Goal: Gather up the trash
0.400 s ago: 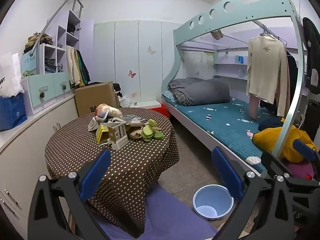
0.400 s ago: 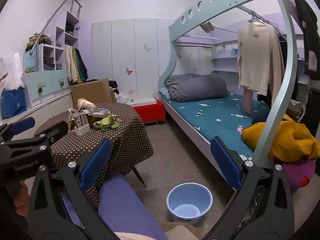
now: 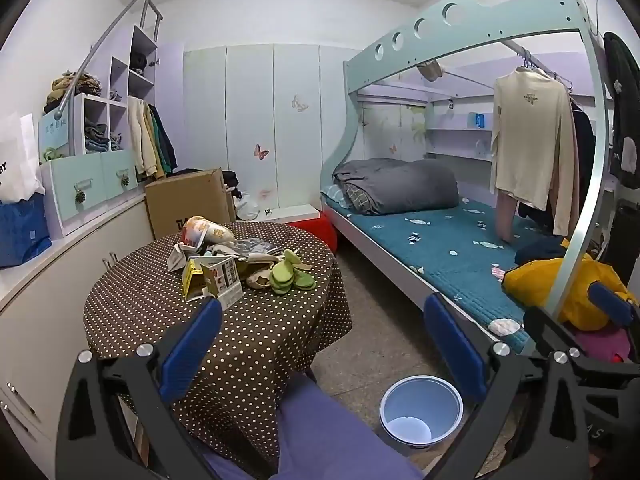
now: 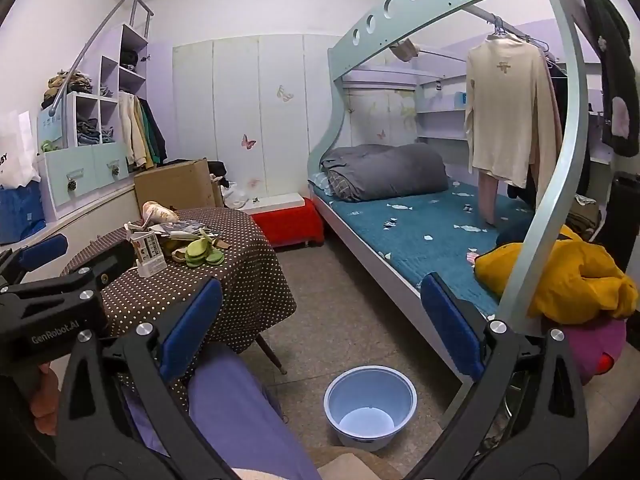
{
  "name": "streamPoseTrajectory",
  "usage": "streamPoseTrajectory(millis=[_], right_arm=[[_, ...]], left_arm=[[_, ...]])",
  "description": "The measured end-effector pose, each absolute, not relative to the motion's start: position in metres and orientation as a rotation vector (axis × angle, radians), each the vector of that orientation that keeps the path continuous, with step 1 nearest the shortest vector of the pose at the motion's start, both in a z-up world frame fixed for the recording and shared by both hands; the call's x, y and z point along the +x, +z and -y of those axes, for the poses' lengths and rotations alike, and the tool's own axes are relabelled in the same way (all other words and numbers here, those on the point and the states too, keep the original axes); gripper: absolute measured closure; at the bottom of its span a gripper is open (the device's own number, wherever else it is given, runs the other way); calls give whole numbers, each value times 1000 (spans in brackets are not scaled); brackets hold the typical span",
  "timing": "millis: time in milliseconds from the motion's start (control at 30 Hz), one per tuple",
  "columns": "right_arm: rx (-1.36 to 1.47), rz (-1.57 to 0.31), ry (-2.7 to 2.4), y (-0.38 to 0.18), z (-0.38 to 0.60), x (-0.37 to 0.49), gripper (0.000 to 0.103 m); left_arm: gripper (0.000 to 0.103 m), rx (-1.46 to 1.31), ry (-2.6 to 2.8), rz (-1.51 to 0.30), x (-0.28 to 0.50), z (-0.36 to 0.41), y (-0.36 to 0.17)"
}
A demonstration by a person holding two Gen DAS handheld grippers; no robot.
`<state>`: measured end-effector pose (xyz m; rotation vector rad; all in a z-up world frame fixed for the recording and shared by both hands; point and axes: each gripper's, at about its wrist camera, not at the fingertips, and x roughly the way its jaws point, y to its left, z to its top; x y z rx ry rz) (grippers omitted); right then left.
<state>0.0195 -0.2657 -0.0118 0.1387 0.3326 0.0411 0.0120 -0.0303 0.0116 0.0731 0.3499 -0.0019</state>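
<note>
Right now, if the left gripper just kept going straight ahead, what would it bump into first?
Probably the table. The left gripper is open and holds nothing, and the table's near right edge lies just ahead between its jaws. Depth is hard to judge, so it might slip past toward the floor.

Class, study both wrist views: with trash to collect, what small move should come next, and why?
Probably reach the left gripper forward toward the trash pile on the dotted table. Both it and the right gripper are open and hold nothing, the pile lies ahead of the left fingers and apart from them, and the blue bin on the floor has no trash in it.
</note>
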Motion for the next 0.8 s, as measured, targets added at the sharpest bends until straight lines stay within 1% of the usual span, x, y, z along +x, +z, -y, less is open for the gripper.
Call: streamPoseTrajectory(millis=[267, 800], right_arm=[[117, -318, 37, -15, 245, 13, 6], [105, -337, 36, -18, 245, 16, 6]], left_arm=[[4, 71, -1, -362, 12, 28, 10], [4, 74, 27, -377, 13, 26, 3]])
